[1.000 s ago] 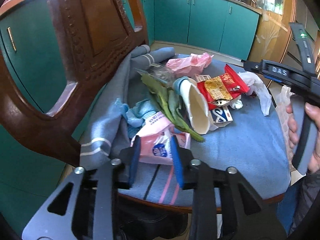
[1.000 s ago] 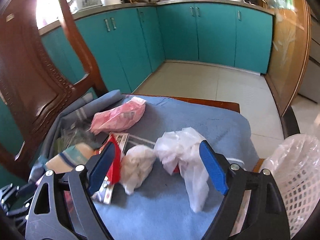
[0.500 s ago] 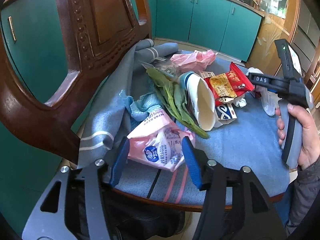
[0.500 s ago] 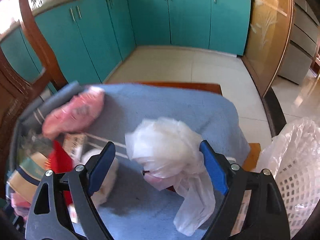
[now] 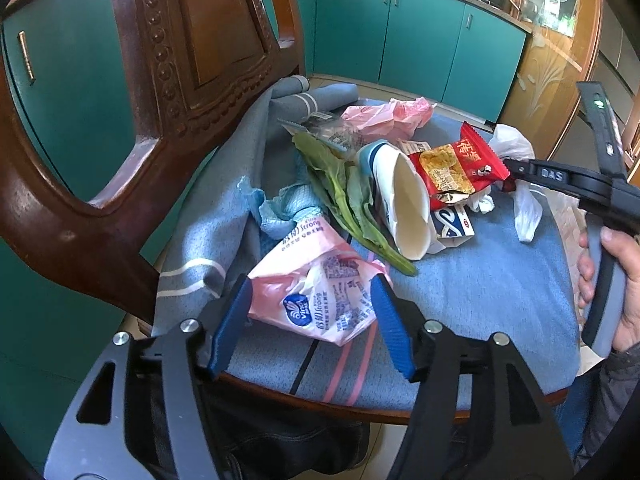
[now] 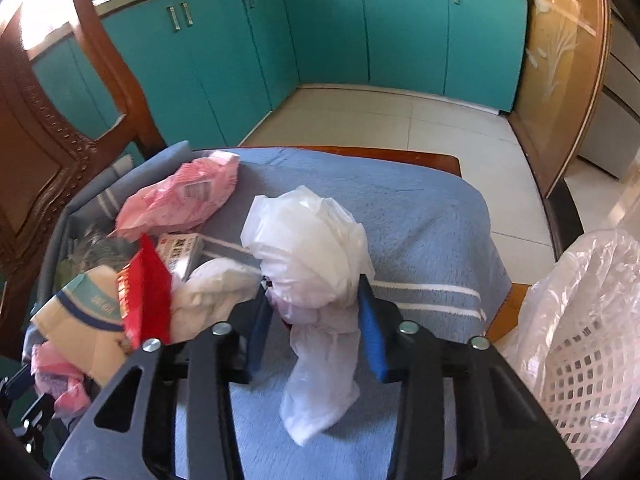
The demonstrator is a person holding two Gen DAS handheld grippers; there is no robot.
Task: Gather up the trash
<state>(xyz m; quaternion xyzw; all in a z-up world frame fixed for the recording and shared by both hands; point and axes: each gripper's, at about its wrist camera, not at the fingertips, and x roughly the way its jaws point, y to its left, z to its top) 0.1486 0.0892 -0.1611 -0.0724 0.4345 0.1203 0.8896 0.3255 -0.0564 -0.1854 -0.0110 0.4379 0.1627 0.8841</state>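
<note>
Trash lies on a chair's blue seat cloth (image 5: 480, 288). My left gripper (image 5: 311, 284) hangs over the near edge with its jaws opening; a pink tissue-pack wrapper (image 5: 320, 300) lies loose between them. Behind it are green leaves (image 5: 344, 192), a paper cup (image 5: 404, 200) on its side, a red snack wrapper (image 5: 460, 164) and a pink plastic bag (image 5: 388, 116). My right gripper (image 6: 313, 292) is closing on a crumpled white plastic bag (image 6: 308, 240), and both pads press on its lower part. The bag's tail hangs down between the fingers.
The carved wooden chair back (image 5: 180, 80) rises at the left. A white lattice basket (image 6: 580, 340) lined with clear plastic stands to the right of the seat. A hand (image 5: 616, 280) holds the right gripper's handle. Teal cabinets and tiled floor lie beyond.
The left jaws have spread apart and let go of the pink wrapper. The right gripper came down around the white bag and its jaws closed in on it.
</note>
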